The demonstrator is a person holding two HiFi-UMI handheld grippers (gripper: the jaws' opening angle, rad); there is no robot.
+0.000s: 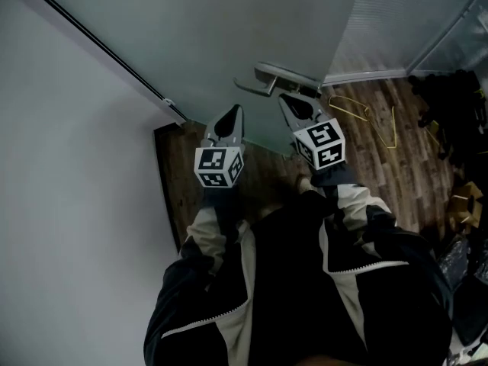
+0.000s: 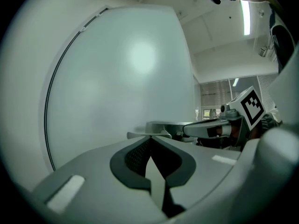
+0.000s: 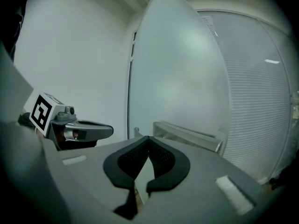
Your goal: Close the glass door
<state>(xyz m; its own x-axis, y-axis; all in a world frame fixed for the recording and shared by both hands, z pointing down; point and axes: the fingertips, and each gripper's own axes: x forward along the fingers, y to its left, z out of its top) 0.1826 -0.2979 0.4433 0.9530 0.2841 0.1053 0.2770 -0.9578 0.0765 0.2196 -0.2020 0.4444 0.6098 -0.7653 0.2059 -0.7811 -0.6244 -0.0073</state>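
- The glass door [image 1: 213,29] is frosted and fills the upper part of the head view, directly in front of the person. Its left edge lies along a dark frame strip [image 1: 99,44] beside the white wall [image 1: 69,166].
- A metal lever handle [image 1: 278,77] sticks out from the door near its right edge, above the wooden floor [image 1: 381,158].
- The left gripper [image 1: 232,114] points at the door, to the left of the handle and a little lower in the head view. In the left gripper view its fingers [image 2: 135,155] are closed, with the tips together and nothing between them. Whether the tips touch the glass I cannot tell.
- The right gripper [image 1: 288,101] points at the door just under the handle. Its fingers [image 3: 163,160] are also closed, tip against tip, and they hold nothing. In the left gripper view it reaches very close beside the handle, but contact is not clear.
- The two grippers are held side by side, near each other, each with its marker cube [image 1: 219,166] toward the person.
- Both arms wear black sleeves [image 1: 221,280] with light panels.
- To the right of the door there is a slatted partition [image 1: 404,21]. On the floor under it lie some thin yellow wire pieces [image 1: 354,107].
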